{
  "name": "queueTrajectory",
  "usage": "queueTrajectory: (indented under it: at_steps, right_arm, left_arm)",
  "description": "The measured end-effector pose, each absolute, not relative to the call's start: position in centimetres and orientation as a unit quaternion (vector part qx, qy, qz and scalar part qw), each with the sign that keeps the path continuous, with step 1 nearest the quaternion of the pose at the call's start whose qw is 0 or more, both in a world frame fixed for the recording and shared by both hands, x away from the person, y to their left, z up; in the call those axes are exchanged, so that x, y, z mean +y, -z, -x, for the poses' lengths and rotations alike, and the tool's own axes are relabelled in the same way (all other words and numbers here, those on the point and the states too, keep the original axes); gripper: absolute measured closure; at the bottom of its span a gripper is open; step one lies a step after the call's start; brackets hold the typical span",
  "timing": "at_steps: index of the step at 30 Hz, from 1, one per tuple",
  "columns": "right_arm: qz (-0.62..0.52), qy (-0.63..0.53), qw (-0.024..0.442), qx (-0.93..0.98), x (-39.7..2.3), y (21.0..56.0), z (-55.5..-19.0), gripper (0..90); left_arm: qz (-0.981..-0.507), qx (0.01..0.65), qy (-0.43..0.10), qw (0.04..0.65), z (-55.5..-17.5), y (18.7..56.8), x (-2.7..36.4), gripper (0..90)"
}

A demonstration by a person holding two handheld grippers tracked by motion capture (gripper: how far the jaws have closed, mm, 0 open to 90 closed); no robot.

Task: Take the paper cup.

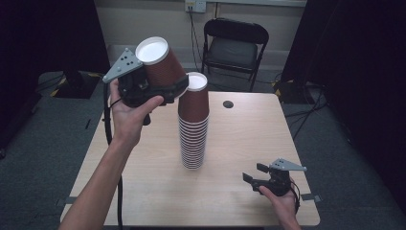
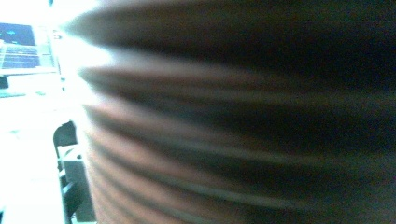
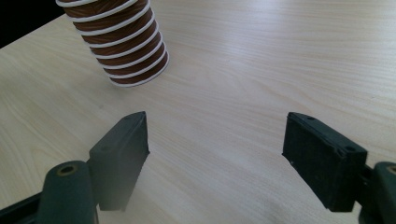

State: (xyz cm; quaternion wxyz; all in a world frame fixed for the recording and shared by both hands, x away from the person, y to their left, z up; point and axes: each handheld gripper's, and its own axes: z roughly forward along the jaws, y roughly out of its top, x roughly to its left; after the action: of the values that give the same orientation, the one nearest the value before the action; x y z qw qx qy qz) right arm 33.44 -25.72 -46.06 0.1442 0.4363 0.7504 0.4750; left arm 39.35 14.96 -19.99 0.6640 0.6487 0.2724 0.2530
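A tall stack of upside-down brown paper cups (image 1: 193,129) stands mid-table; its lowest rims (image 3: 125,51) show in the right gripper view. My left gripper (image 1: 165,91) is raised above and left of the stack, shut on a single brown cup (image 1: 160,64) that is tilted, its white bottom facing up and left. That cup's ribbed brown wall (image 2: 243,121) sits blurred right in front of the left gripper view. My right gripper (image 1: 255,173) rests low near the table's front right, open, with bare wood between its jaws (image 3: 215,154).
The light wooden table (image 1: 239,139) has a round cable hole (image 1: 228,104) at the back. A black folding chair (image 1: 233,48) stands behind the table. Dark curtains hang on both sides.
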Motion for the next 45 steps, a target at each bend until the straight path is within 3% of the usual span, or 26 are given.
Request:
queueTrajectory:
  at_steps: [11, 19, 33, 42, 45]
  right_arm:
    - [-0.432, -0.472, 0.145, 0.755, -25.5, 46.0, -33.3, 21.6]
    - [-0.425, -0.471, 0.152, 0.758, -25.2, 45.9, -33.2, 22.7]
    - [-0.410, -0.482, 0.145, 0.760, -24.4, 45.7, -32.8, 28.2]
    - [-0.392, -0.485, 0.135, 0.770, -23.2, 45.2, -32.1, 28.1]
    - [-0.379, -0.486, 0.129, 0.777, -22.5, 44.8, -31.9, 27.7]
  left_arm:
    - [-0.658, 0.296, -0.239, 0.649, -38.2, 21.5, 18.0, 10.9]
    - [-0.680, 0.304, -0.239, 0.623, -37.4, 24.6, 19.3, 10.9]
    - [-0.694, 0.322, -0.237, 0.599, -36.4, 30.3, 18.7, 10.9]
    - [-0.718, 0.334, -0.211, 0.573, -35.6, 33.9, 18.4, 10.9]
    - [-0.734, 0.339, -0.175, 0.562, -35.4, 35.1, 17.9, 10.9]
